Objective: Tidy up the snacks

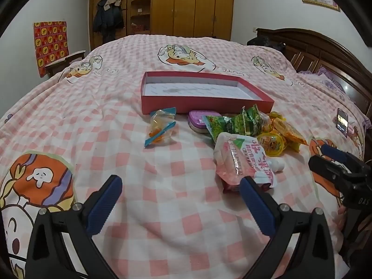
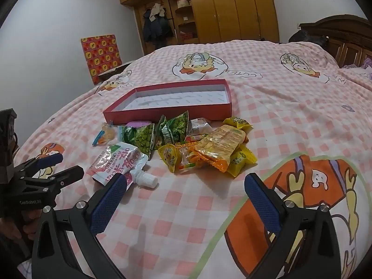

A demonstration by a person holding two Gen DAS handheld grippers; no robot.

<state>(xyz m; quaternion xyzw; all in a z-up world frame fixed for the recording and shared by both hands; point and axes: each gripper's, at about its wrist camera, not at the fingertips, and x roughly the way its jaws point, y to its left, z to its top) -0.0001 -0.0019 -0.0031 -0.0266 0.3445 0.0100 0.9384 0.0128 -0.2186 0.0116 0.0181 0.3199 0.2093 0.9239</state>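
1. While both claws hang just above the pink-and-white checked bedspread (image 1: 162, 209), the left claw (image 1: 181, 207) stands wide open with nothing between its blue ribbed pads.
2. The right claw (image 2: 186, 200) is likewise spread wide and holds nothing.
3. The shallow red cardboard box (image 1: 204, 103) with a white inside lies on the bed beyond both claws, with no snacks in it.
4. The snack pile lies between the box and the claws, just in front of the box's near wall.
5. The pink-and-white spouted drink pouch (image 2: 116, 162) is the nearest snack; its white cap points toward the right claw's left finger, and it lies just ahead of the left claw's right finger.
6. Behind it lie two green pea packets (image 2: 158, 132), an orange crinkled wrapper (image 2: 216, 146) and small yellow sweets (image 2: 237, 160), touching in a heap.
7. A clear packet with blue edges (image 1: 160, 127) lies apart, left of the heap.
8. A purple tin (image 1: 200, 119) sits beside the box wall.
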